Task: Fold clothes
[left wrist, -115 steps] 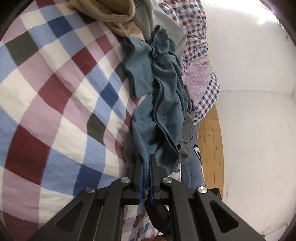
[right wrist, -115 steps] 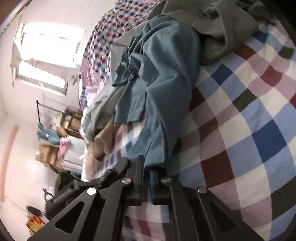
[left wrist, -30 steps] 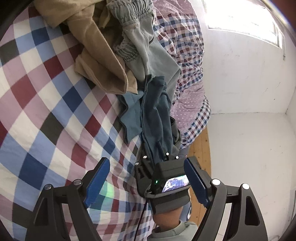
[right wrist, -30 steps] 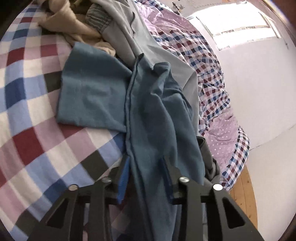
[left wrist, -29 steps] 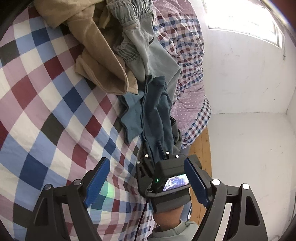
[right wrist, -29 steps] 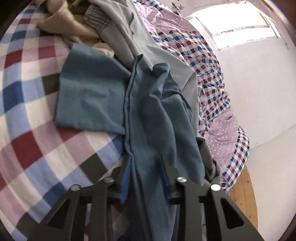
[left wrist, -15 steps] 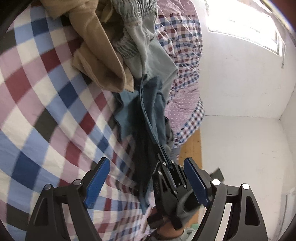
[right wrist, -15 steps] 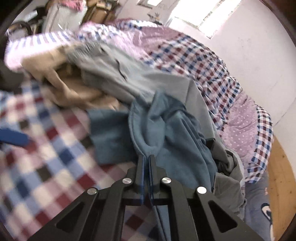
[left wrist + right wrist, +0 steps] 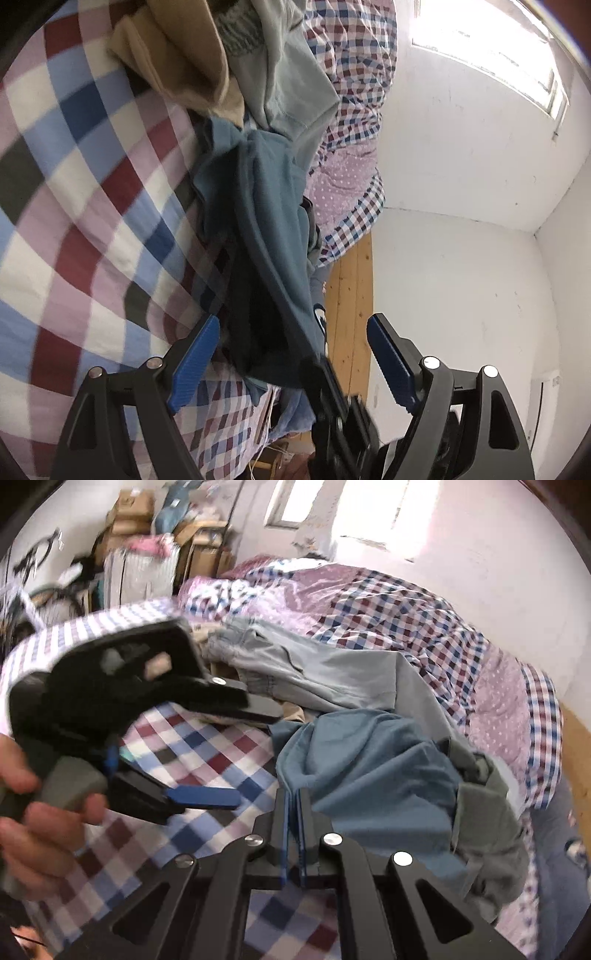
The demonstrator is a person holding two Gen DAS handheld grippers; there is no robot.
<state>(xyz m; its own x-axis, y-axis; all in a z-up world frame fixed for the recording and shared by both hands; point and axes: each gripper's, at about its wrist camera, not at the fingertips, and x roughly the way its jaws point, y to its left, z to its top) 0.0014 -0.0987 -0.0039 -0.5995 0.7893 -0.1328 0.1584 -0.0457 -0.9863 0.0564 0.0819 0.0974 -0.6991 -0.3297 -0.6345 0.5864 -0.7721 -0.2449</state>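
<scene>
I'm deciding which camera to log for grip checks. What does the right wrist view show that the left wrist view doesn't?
Only the right wrist view shows the right gripper shut on an edge of the blue garment, the person's hand holding the left gripper from the side, and cluttered boxes behind the bed.

Only the left wrist view shows the left gripper's open fingers head-on, the wooden floor and the tan garment.

Both show the blue garment, the grey trousers and the checked bedspread.
</scene>
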